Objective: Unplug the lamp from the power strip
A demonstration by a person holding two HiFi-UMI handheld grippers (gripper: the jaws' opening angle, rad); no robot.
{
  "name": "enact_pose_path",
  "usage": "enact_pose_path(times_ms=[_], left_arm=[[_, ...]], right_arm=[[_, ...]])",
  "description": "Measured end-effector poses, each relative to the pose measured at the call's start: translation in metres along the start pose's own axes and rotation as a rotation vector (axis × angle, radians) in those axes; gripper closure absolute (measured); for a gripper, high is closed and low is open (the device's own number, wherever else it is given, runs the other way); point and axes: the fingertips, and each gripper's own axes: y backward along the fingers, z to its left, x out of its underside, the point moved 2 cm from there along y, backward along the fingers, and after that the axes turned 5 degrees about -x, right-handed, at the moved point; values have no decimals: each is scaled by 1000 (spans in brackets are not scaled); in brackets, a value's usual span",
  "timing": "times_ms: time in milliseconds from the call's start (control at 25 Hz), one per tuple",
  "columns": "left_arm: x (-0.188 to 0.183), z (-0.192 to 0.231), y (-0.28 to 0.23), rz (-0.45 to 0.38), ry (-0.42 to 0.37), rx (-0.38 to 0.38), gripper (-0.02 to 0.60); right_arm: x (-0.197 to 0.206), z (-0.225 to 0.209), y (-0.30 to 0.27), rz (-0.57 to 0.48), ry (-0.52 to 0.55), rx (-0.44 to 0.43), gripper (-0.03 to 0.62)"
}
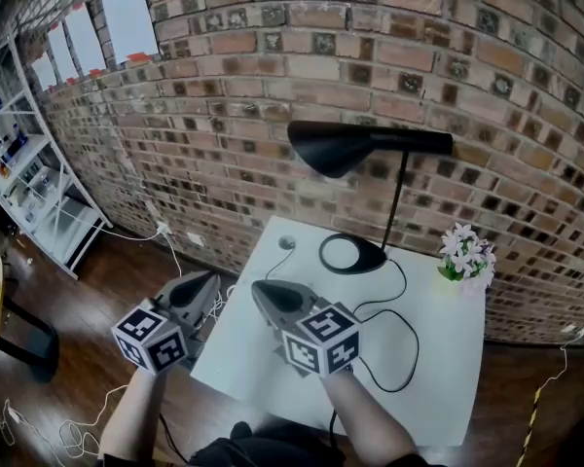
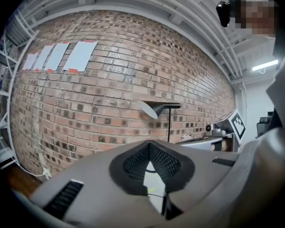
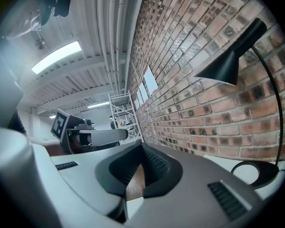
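Lamp cord [image 1: 415, 348] loops on the white table [image 1: 448, 397] just right of the right gripper [image 1: 260, 288], whose jaws are closed and empty. The left gripper [image 1: 212, 278], likewise closed and empty, hovers beside it off the table's edge. Farther ahead stands the black lamp [image 1: 355, 147], with flowers [image 1: 465, 253] to its right.

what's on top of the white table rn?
Black lamp, its cord looped over the top, small flowers at the far right corner. The right gripper covers part of the near left; the cord's plug end and any power strip don't show.
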Motion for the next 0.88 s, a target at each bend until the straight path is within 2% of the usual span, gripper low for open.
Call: enact_pose_path(times_ms=[320, 560, 880], left_arm=[[-6, 34, 41, -40, 45, -2, 582], [-8, 70, 79, -104, 3, 10, 583], [8, 113, 144, -122, 23, 30, 583]], right_arm=[[8, 38, -37, 58, 36, -9, 597], [12, 76, -69, 102, 83, 10, 597], [33, 134, -105, 131, 130, 63, 597]])
